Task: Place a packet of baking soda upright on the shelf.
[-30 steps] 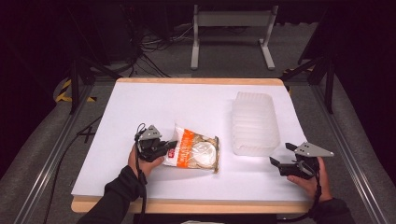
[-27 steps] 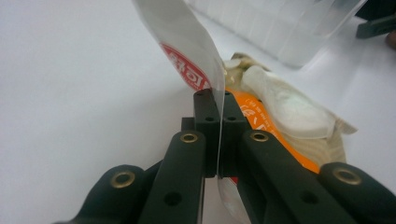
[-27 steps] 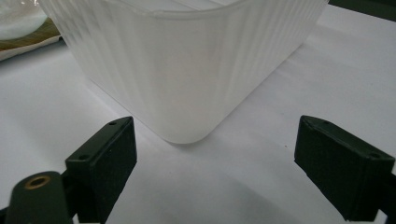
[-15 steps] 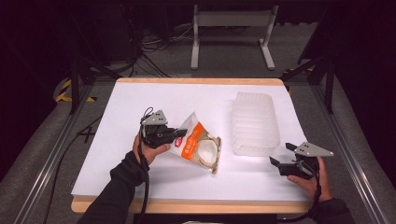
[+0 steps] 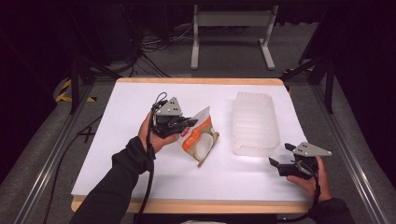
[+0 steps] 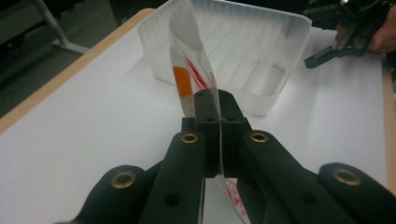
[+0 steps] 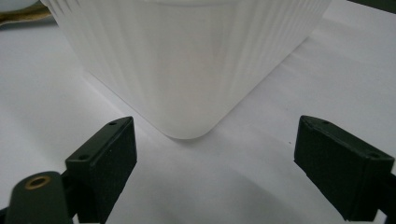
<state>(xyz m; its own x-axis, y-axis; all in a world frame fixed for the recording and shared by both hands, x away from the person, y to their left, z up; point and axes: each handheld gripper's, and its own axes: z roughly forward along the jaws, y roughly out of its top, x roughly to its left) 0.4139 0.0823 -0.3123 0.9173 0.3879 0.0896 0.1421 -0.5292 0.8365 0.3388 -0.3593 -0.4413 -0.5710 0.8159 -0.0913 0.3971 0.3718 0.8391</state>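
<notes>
White worktop edged in pale wood, brightly lit from above — dark all around. Grey carpeted floor beyond, with black cables tangled at the left (yellow-and-black tape nearby). Grey metal stand behind — aluminium rails flanking both sides.

The snack bag's print is too blurred to read, its lower end cut off.

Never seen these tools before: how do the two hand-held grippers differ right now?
The left gripper is shut on a snack bag, held up off the table; the right gripper is open and holds nothing, low beside the white tub. Both are black, two-jawed, topped by grey plates.
</notes>
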